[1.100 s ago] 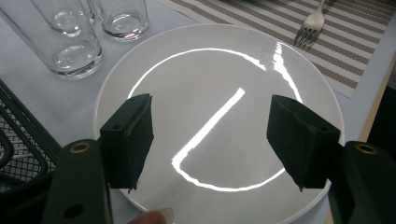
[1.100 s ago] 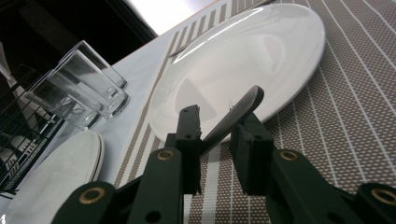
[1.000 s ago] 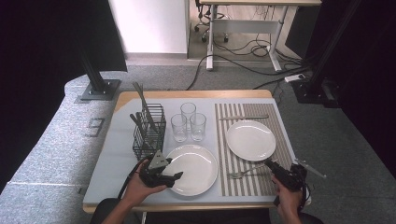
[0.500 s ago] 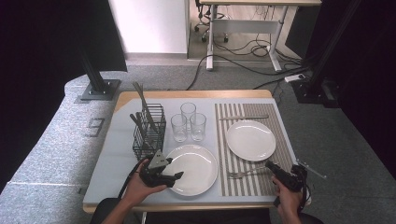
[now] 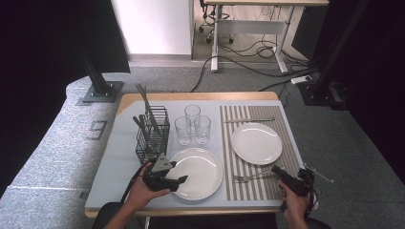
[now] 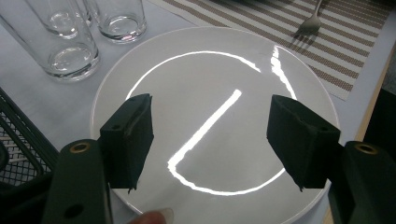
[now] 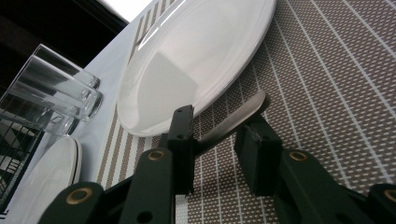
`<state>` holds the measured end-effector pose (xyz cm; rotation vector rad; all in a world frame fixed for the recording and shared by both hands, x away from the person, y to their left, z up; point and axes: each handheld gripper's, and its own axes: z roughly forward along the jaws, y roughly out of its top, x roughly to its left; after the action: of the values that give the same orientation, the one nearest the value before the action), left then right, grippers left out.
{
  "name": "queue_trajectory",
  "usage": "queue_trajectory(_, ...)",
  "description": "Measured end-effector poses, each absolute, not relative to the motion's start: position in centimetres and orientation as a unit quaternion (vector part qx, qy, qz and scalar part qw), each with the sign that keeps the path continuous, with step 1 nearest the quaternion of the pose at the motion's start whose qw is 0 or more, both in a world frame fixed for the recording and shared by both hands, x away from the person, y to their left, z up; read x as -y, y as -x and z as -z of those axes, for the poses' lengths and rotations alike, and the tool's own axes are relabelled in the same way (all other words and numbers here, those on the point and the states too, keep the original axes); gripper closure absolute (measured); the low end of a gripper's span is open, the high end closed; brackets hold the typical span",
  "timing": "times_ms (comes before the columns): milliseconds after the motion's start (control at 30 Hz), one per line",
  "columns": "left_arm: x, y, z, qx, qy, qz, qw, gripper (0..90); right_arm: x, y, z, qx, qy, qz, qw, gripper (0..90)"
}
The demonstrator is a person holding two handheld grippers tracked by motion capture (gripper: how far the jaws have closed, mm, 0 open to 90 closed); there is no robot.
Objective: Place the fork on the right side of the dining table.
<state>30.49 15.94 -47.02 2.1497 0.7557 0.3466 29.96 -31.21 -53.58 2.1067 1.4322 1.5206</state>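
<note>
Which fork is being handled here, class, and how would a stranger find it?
Start at the striped placemat on the table's right half. Along its near edge, below the white plate, lies a metal fork. Unlike the cutlery standing in the wire basket, it lies flat, handle between the right gripper jaws.

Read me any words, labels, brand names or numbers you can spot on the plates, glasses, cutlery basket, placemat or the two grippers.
None: no readable text stands anywhere in these pictures.
Round white plate: plain, glare streaks only.
Clear drinking glasses: unmarked.
Black wire cutlery basket: no label.
Brown-and-white striped placemat: woven pattern only.
Silver fork handle: no stamp visible.
</note>
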Motion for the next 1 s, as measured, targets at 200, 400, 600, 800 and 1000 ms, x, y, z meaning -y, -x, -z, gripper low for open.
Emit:
queue_trajectory(200, -15.94, -30.48, 47.02, -0.300, -0.852, -0.138, 0.406, 31.7, 31.28, -30.02, 53.75, -0.480, -0.712, -0.505, 0.086, 66.8)
queue_trajectory(400, -15.95, -30.49, 47.01, -0.300, -0.852, -0.138, 0.407, 31.7, 31.31, -30.08, 53.86, -0.477, -0.719, -0.499, 0.081, 65.6)
queue_trajectory(600, -15.93, -30.47, 47.01, -0.299, -0.852, -0.138, 0.407, 31.8, 31.29, -30.13, 53.91, -0.479, -0.720, -0.495, 0.085, 64.7)
queue_trajectory(800, -15.90, -30.47, 47.03, -0.299, -0.853, -0.138, 0.405, 31.8, 31.21, -30.17, 53.94, -0.484, -0.721, -0.488, 0.090, 62.7)
queue_trajectory(1000, -15.91, -30.46, 47.02, -0.298, -0.853, -0.138, 0.405, 31.8, 31.12, -30.10, 53.86, -0.488, -0.720, -0.483, 0.099, 60.6)
